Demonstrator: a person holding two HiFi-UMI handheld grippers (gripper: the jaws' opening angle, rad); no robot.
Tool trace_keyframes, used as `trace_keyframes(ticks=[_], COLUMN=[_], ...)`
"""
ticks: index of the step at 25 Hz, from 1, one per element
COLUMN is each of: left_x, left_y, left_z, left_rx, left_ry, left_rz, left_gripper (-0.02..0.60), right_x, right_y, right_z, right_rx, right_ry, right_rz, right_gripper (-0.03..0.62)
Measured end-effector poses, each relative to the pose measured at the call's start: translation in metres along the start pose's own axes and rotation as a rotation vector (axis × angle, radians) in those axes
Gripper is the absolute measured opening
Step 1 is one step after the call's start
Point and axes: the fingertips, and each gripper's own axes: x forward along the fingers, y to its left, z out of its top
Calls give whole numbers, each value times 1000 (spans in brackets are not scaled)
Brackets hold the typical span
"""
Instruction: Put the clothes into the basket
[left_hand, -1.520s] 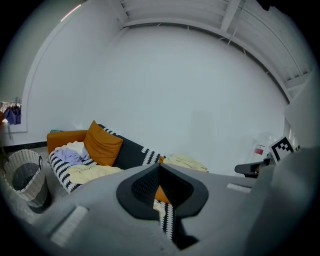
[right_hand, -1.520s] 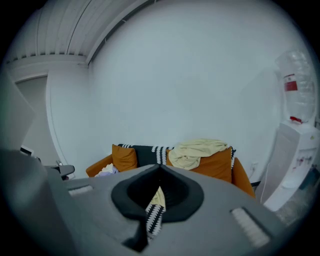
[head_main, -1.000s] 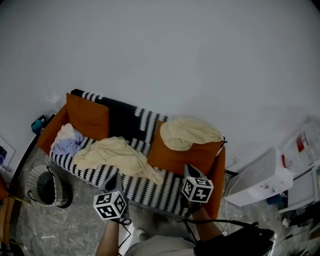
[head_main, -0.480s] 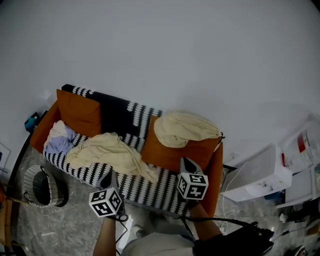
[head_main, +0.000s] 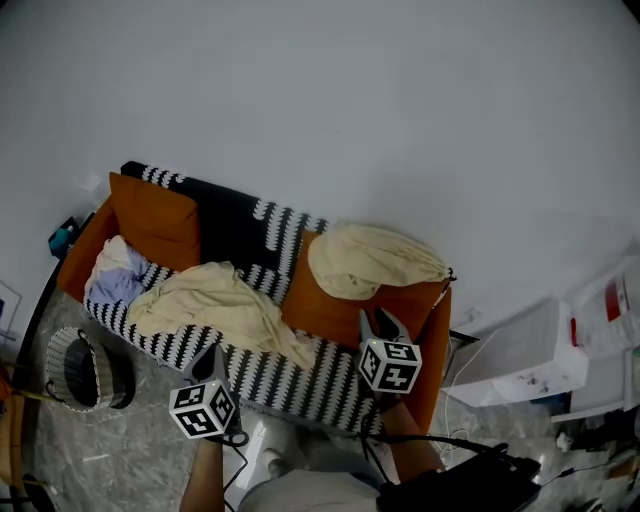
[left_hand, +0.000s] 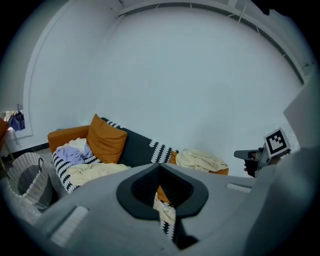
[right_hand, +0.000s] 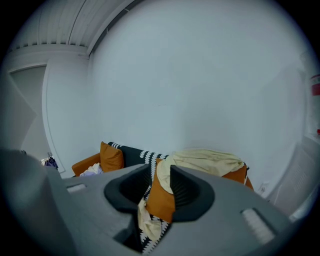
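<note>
While the head view has the clothes (head_main: 205, 300) piled on the sofa (head_main: 240, 235) toward 9 o'clock, the basket (head_main: 85, 370) sits on the floor down at 8. Left gripper view: left claw (left_hand: 160, 167) pinched closed, empty. Right gripper view: right claw (right_hand: 161, 169) has just been opening, nothing between its jaws.

The right gripper (right_hand: 160, 169) has 2 gray jaws. They have just been opening and now stand a little apart, with nothing held between them. Far past them is a sofa (right_hand: 131, 154) by a white wall (right_hand: 190, 85). A cream cloth (right_hand: 205, 159) lies over 1 orange pillow (right_hand: 162, 197). Another pillow (right_hand: 111, 156) stands at the left, near a small pile of clothes (right_hand: 92, 170).
</note>
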Motion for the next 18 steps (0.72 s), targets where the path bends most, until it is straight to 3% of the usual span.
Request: trace_keyframes(ticks=[6,13,18], left_x=[17,33,37], left_y=[2,1,12], left_z=[-9,-12,-22], left_rx=[-9,-4,-31], left_ry=[29,56,72], left_rz=[28,62,115], left_gripper=[-6,-6,-6], right_x=[32,84,129], right_y=[-10,-16,-20], right_z=[1,-9,-11], right_rx=[-88,-336,-403], right_ry=[52,149,207], right_rz=[25,71,94], right_gripper=[160,253,261])
